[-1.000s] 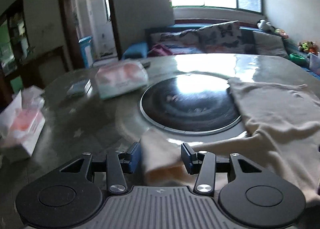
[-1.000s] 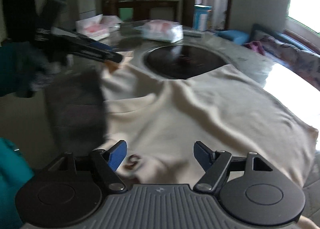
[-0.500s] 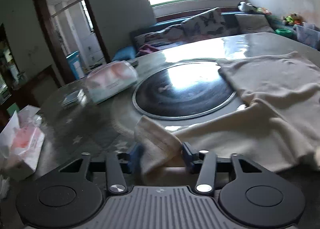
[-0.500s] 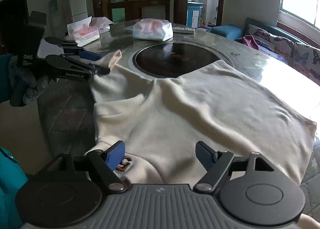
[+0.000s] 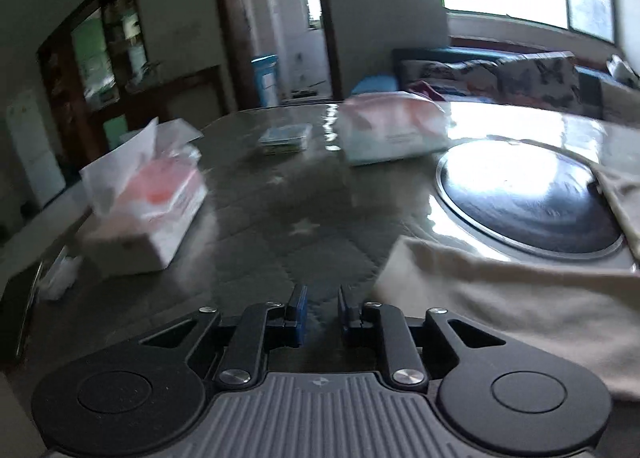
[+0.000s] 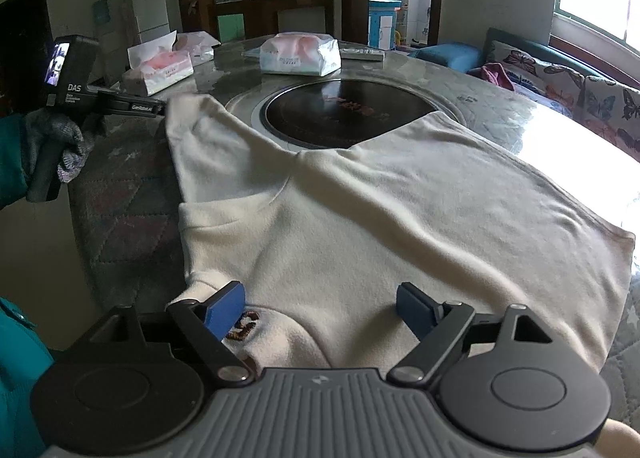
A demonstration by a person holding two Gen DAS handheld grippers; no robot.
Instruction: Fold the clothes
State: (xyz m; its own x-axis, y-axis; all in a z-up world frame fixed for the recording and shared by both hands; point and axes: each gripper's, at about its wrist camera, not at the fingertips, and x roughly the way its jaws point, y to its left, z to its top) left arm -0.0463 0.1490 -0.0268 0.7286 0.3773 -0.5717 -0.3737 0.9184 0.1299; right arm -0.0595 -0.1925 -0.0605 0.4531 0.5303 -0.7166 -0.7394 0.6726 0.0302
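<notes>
A cream sweatshirt (image 6: 360, 218) lies spread on the round table, one sleeve (image 6: 200, 126) stretched out to the far left; that sleeve's cuff end also shows in the left wrist view (image 5: 480, 290). My left gripper (image 5: 322, 300) is to the left of the cuff, jaws a small gap apart with nothing between them; it also shows in the right wrist view (image 6: 158, 109) beside the cuff. My right gripper (image 6: 320, 308) is open over the near edge of the sweatshirt, by a small embroidered logo (image 6: 244, 324).
A black round hotplate (image 6: 344, 114) is set in the table's middle, partly under the sweatshirt. A tissue box (image 5: 148, 214), a soft tissue pack (image 5: 392, 130) and a small flat packet (image 5: 284, 138) stand on the far side. A sofa (image 6: 560, 74) is beyond the table.
My left gripper held the sleeve cuff between its jaws; it has let go and swung to the left, so the cuff now lies on the table. The right gripper has barely moved.
</notes>
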